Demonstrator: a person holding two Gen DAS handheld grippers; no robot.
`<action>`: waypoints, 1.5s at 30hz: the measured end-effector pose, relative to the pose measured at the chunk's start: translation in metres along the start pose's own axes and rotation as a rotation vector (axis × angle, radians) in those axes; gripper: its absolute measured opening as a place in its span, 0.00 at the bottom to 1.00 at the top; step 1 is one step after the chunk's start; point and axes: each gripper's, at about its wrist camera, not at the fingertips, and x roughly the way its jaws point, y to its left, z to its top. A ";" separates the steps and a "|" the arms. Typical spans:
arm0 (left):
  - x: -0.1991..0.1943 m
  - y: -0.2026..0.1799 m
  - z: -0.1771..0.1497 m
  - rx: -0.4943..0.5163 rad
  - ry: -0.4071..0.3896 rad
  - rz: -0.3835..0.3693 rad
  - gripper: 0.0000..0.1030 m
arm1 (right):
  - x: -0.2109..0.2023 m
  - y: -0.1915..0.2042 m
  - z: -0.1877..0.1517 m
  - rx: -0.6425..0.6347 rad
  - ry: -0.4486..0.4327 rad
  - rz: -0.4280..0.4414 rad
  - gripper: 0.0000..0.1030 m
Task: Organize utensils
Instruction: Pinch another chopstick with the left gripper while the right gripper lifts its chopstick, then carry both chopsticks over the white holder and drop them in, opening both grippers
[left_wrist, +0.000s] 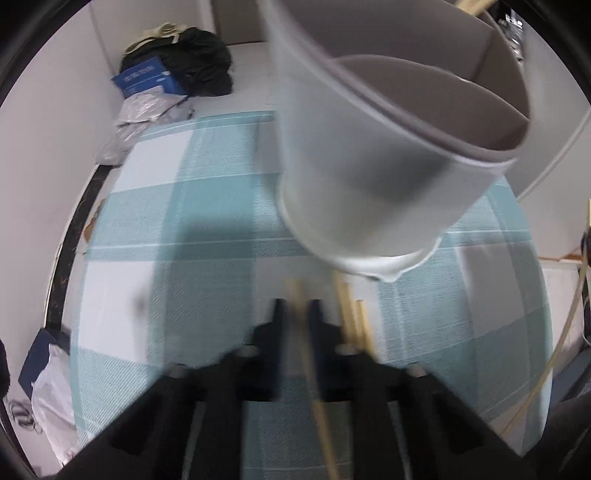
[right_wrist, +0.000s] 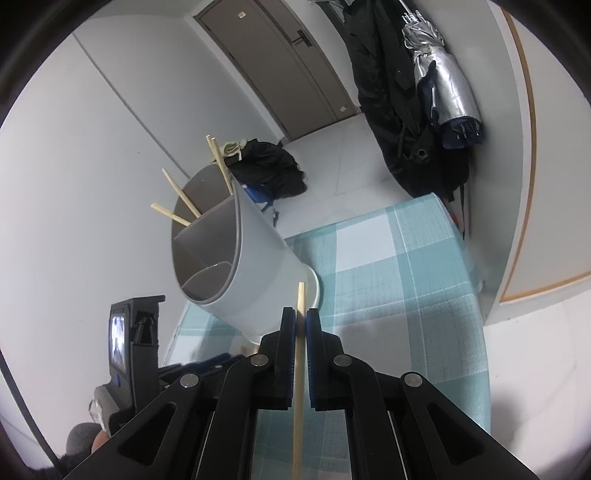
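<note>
Now | holder (right_wrist: 236, 258): three chopsticks (right_wrist: 176, 216) | nearer compartments seemingly empty

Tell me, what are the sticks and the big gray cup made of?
The chopsticks look like bamboo or light wood: pale tan, matte, square-cut ends. The holder looks like plastic: smooth matte gray walls, thin even dividers, a darker rim. It could be coated metal; the pictures cannot settle that.

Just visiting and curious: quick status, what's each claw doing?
Left claw shut on a chopstick. Right claw shut on another chopstick. Grey utensil holder ahead, three sticks inside. Nothing blocking.
</note>
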 end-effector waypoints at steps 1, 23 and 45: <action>0.000 -0.002 0.000 -0.005 0.000 0.004 0.02 | 0.000 0.000 0.001 0.000 -0.002 0.001 0.05; -0.118 -0.008 -0.027 -0.080 -0.347 -0.131 0.00 | -0.040 0.048 -0.016 -0.174 -0.123 0.028 0.05; -0.158 -0.005 -0.036 0.020 -0.368 -0.170 0.00 | -0.066 0.081 -0.035 -0.277 -0.204 0.003 0.04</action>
